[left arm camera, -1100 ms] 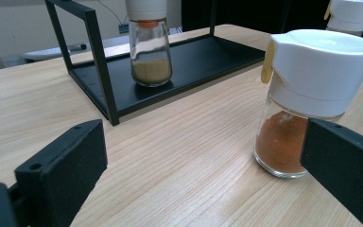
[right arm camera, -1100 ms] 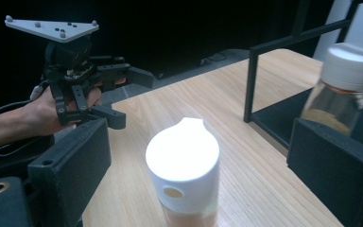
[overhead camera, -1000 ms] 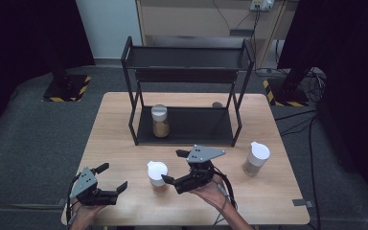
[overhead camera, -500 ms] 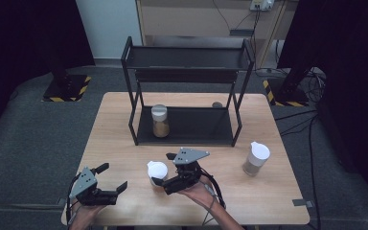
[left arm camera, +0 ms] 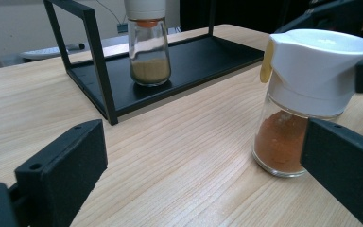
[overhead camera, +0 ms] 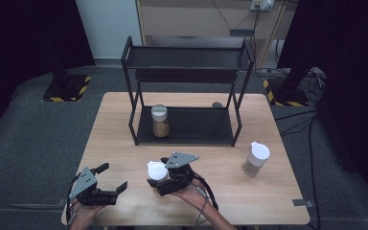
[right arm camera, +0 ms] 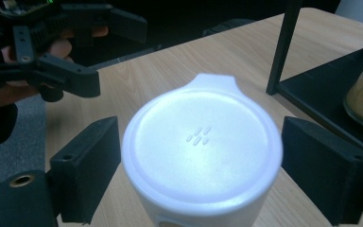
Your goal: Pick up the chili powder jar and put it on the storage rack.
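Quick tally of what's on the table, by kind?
Spice jars: 3 (in the rack, between the right gripper's jaws, at the right)
Rack: 1
Small dark thing behind the rack: 1
Total: 5

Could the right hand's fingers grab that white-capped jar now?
Probably yes: the right gripper has the white-capped jar between its fingers, which have just been closing; small gaps remain, nothing blocks.

— What blocked the way ahead on the pale wooden table [overhead camera: 124, 143]?
— A black metal two-tier rack [overhead camera: 187, 72] stood across the far middle, a glass jar of tan powder [overhead camera: 160, 120] on its lower tray.
— Any free room?
— Bare wood lay between the near white-capped jar of orange spice [overhead camera: 157, 171] and another white-capped jar [overhead camera: 256, 159] well right.
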`<act>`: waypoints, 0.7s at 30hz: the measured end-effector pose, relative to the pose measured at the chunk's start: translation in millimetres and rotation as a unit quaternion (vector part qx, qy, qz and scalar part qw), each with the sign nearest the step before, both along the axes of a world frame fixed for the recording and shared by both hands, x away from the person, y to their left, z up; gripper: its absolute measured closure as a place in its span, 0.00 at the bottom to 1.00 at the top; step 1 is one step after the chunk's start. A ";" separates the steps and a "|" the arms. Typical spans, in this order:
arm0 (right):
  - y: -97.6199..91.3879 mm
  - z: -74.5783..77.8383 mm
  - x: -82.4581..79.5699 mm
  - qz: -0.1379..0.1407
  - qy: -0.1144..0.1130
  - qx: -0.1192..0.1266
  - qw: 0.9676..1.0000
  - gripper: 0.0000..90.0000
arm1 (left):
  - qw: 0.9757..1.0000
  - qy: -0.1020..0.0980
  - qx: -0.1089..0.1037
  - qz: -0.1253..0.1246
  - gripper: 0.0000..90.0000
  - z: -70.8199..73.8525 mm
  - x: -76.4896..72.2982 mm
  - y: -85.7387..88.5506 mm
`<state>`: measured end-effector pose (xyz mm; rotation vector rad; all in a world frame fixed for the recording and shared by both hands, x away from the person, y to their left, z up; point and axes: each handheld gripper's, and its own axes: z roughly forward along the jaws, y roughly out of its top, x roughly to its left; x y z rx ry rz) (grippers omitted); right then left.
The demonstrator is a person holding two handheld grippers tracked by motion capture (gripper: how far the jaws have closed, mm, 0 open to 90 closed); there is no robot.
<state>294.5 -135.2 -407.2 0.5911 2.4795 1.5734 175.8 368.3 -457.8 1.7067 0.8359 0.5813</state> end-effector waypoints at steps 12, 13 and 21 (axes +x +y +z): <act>4.6 -13.3 -13.3 -0.010 -0.038 -0.007 0.999 0.34 | 1.000 0.001 0.000 0.000 0.01 0.0 0.2 0.0; 4.8 -13.8 -14.2 -0.011 -0.039 -0.007 0.999 0.34 | 1.000 0.001 0.000 0.000 0.01 0.0 0.1 0.0; 2.3 -9.5 -11.5 -0.006 -0.040 -0.010 0.999 0.34 | 1.000 0.001 -0.001 0.000 0.01 -0.2 0.2 0.4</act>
